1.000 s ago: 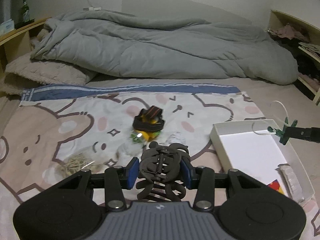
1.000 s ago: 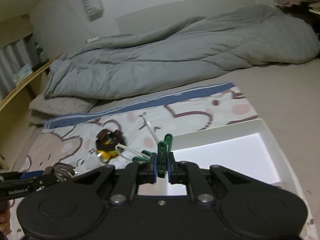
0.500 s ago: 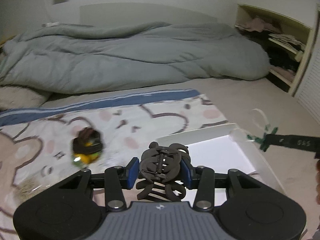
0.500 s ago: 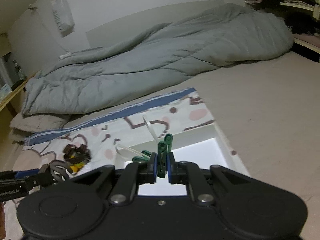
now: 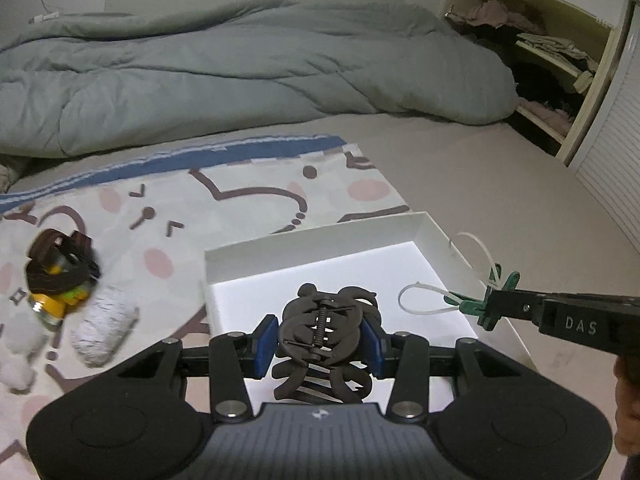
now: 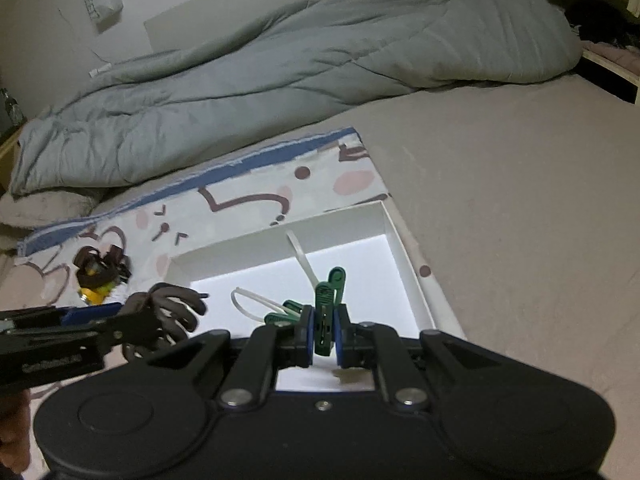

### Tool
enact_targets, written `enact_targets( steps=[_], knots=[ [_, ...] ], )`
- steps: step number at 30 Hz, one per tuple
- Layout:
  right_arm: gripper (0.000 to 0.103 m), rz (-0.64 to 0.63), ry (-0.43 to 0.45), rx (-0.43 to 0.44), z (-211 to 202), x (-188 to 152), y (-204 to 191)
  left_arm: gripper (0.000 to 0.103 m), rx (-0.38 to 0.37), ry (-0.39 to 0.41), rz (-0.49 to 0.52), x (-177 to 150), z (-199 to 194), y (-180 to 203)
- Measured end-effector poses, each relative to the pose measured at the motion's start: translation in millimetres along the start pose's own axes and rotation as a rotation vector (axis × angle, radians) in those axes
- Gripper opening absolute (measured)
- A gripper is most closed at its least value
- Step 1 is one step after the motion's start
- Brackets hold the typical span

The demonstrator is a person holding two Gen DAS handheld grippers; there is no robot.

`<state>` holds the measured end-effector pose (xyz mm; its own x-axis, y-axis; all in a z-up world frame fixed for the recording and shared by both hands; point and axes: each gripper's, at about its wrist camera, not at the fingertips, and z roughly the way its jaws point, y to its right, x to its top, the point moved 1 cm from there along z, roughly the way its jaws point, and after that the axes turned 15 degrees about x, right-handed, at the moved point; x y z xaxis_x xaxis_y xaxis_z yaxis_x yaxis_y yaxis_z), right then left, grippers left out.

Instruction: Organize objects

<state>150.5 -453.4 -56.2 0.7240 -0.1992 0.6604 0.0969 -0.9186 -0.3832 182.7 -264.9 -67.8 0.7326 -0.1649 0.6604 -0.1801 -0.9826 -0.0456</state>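
Left tool: you have it clamped on the dark brown claw hair clip, pads pressing the clip's sides, held above the near part of the white box.
Right tool: you have it pinched shut on a green clothes peg; white cable ties loop out from the peg over the box floor.
Box: open, shallow, its floor looks bare; it sits on the bed at the edge of the cartoon-print blanket.
Risk, crowding: both tools hover over the same box, close together; if you lower both at once the clip's teeth could snag the tie loops.
Risk, release: the clip is springy and curved; let go from height and it may bounce or tip out over the low wall.
Risk, soft base: the box rests on bedding, so a push on its rim could tilt it.
Left behind: a headlamp with a yellow body and a pale speckled bundle lie on the blanket, left of the box.
Surface: beige bedsheet beyond the blanket.
Room: a rumpled grey duvet lies across the far side; an open shelf of clothes stands at the far right.
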Motion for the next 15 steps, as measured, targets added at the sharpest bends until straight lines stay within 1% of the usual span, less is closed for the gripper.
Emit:
enact_targets(
  steps=[3, 6, 9, 12, 15],
  knots=[
    [0.01, 0.025, -0.013, -0.029, 9.8, -0.6, 11.1, 0.046, 0.011, 0.003, 0.046, -1.3, 14.6, 17.7],
    [0.01, 0.064, -0.037, -0.044, 18.8, -1.1, 21.8, 0.046, 0.017, -0.024, 0.078, -1.4, 28.6, 30.4],
    [0.01, 0.074, -0.093, 0.007, 21.5, -4.7, 26.4, 0.046, 0.033, -0.055, 0.056, 0.1, 40.2, 30.4],
    [0.01, 0.013, -0.156, 0.053, 22.1, -11.3, 19.6, 0.046, 0.059, -0.077, 0.018, 0.5, 50.5, 23.5],
    [0.01, -0.041, -0.233, 0.079, 26.0, -20.6, 12.7, 0.046, 0.082, -0.096, -0.013, 0.6, 58.3, 15.2]
  ],
)
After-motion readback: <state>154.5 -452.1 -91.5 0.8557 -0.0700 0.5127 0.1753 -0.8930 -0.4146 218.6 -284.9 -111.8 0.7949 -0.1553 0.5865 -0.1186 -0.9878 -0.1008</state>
